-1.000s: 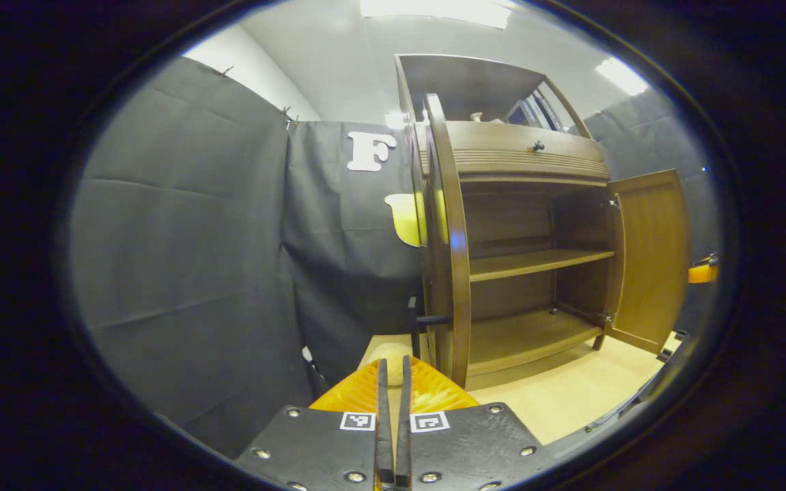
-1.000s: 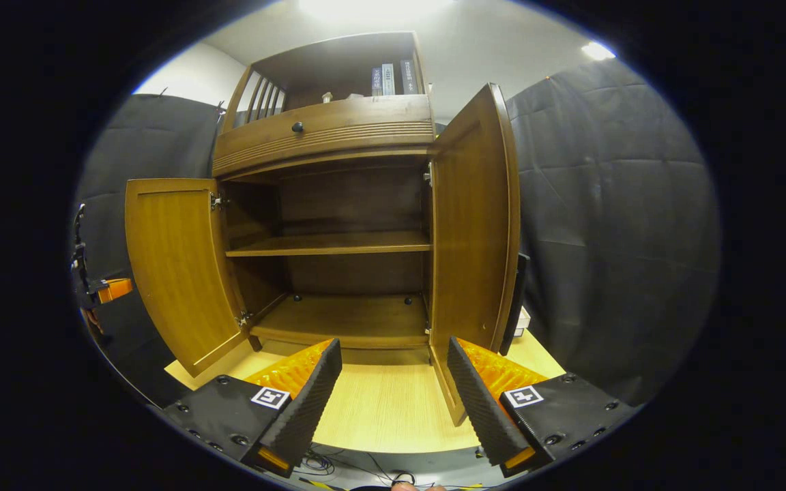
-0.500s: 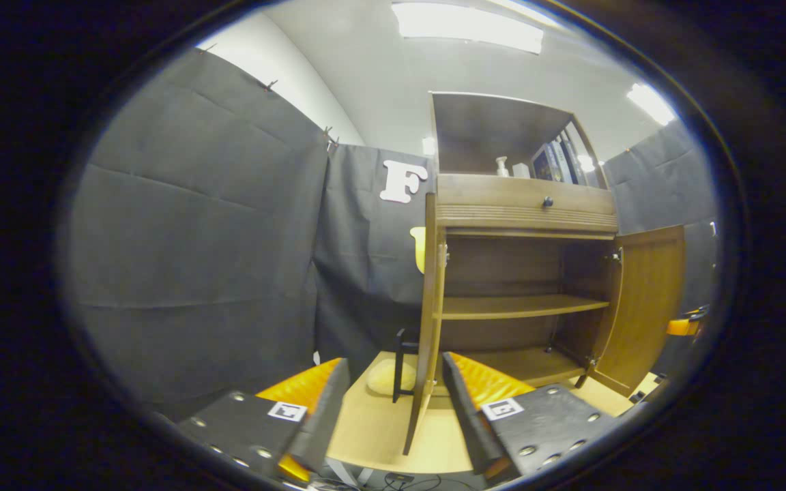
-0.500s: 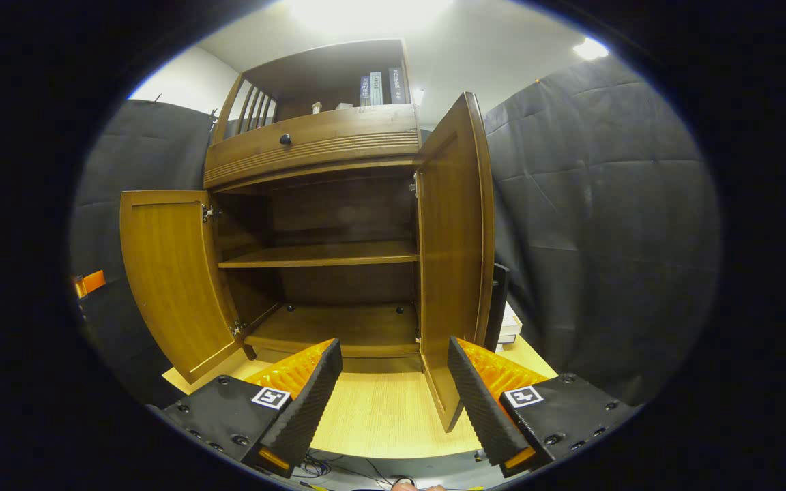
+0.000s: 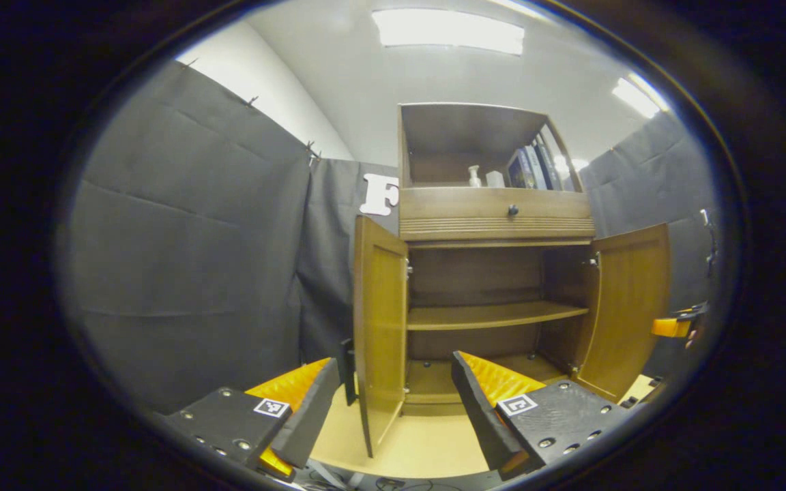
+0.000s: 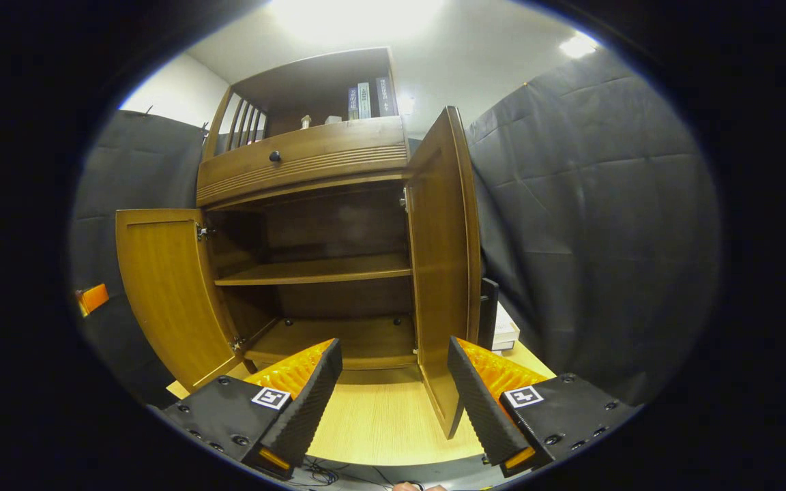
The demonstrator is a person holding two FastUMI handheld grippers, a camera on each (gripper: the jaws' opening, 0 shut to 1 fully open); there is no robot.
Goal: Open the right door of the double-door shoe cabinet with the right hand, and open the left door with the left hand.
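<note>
The wooden shoe cabinet [image 5: 495, 218] stands on a light table with both doors swung out. In the left gripper view the left door [image 5: 379, 327] stands edge-on just beyond my left gripper [image 5: 394, 360], which is open and touches nothing. The right door [image 5: 628, 307] hangs wide at the far side, with part of the right gripper [image 5: 673, 327] beside it. In the right gripper view the right door [image 6: 441, 259] stands open ahead of my right gripper [image 6: 393, 344], open and apart from it. The left door [image 6: 161, 286] is wide, with the left gripper [image 6: 93, 298] beyond it.
Inside the cabinet are one bare shelf [image 6: 318, 269] and a bare floor board. A drawer with a dark knob [image 6: 275, 156] sits above the doors, with books [image 6: 364, 101] on top. A black stand and a white box [image 6: 502, 327] lie behind the right door. The tabletop [image 6: 379, 416] runs in front.
My left gripper, shut beside the left door's edge a second ago, has opened and drawn back from it. The right gripper has backed off a little, still open.
</note>
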